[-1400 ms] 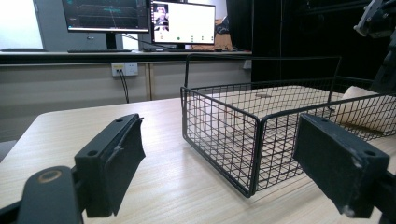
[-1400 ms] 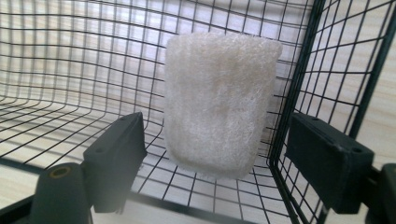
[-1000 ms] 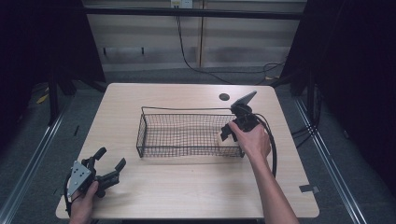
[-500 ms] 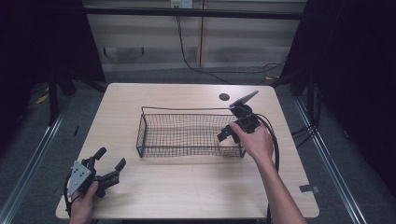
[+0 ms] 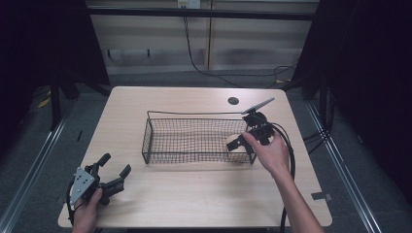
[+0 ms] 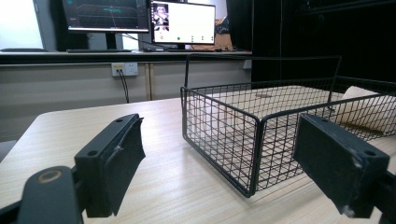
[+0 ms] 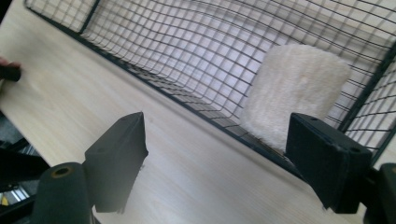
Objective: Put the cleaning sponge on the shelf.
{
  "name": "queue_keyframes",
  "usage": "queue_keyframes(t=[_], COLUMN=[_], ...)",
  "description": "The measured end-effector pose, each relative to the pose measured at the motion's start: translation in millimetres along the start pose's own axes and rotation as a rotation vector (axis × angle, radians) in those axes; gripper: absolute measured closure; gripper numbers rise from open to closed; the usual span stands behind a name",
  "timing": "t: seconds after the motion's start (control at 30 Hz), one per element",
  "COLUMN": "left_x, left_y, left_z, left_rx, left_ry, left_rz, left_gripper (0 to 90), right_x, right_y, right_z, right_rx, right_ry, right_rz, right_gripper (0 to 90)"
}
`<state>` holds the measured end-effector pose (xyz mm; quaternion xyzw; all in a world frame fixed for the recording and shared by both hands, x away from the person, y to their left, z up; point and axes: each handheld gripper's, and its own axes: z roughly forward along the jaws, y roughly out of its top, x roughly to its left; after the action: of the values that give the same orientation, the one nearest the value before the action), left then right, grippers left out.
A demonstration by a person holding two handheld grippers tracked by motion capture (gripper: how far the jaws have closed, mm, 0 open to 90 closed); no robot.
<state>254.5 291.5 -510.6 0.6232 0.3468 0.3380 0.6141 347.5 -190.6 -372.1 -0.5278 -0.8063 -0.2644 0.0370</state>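
Roll: a cream, fuzzy cylinder of cloth (image 7: 292,95), lying in the right end corner of the basket, resting against the end wall; nothing grips it. Also seen as a pale patch (image 5: 235,142) from above and beyond the mesh (image 6: 369,109) from the left gripper view.

Basket: black wire mesh (image 5: 194,158), mid-table, long side across; apart from the roll its floor is bare. The low walls likely keep the roll from rolling off.

Right gripper: (image 5: 245,141) at the basket's right end, just over the near rim, tilted down toward the roll. Jaws apart with nothing between them; they have just been closing. In its own view the roll sits past the far jaw, behind the wire. Judged: it has let go of the roll, or is about to pick it up; cannot tell which.

Left gripper: (image 5: 111,171) near the table's front left corner, well apart from the basket, jaws spread and empty. Seems parked, out of the way.

Table: light wood (image 5: 194,199), a dark round hole (image 5: 233,101) near its far edge.
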Motion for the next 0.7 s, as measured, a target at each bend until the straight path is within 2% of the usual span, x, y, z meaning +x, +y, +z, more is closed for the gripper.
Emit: queue_keyframes(t=[0.17,0.3,0.37,0.47,0.53,0.63,0.7], left_x=[0.0,0.0,0.0,0.0,0.0,0.0,0.0], left_y=[0.0,0.0,0.0,0.0,0.0,0.0,0.0], left_z=[0.0,0.0,0.0,0.0,0.0,0.0,0.0], left_rx=[0.000,0.000,0.000,0.000,0.000,0.000,0.000], left_ry=[0.000,0.000,0.000,0.000,0.000,0.000,0.000], left_rz=[0.000,0.000,0.000,0.000,0.000,0.001,0.001], left_gripper=[15.7,15.7,15.7,15.7,15.7,15.7,15.7], right_x=[8.9,17.3,22.6,25.1,27.2,29.6,32.5], right_y=[-7.7,-13.7,-19.8,-24.2,-27.9,-34.4,-39.5], right_z=[-3.9,-6.4,-5.6,-3.2,-1.2,0.3,1.6], right_rx=[-0.021,-0.036,-0.043,-0.038,-0.029,-0.043,-0.037], right_ry=[0.027,0.015,0.034,0.034,0.014,0.046,0.035], right_rz=[-0.029,-0.064,-0.077,-0.075,-0.089,-0.086,-0.090], right_gripper=[23.2,24.1,24.1,24.3,24.5,25.2,25.3])
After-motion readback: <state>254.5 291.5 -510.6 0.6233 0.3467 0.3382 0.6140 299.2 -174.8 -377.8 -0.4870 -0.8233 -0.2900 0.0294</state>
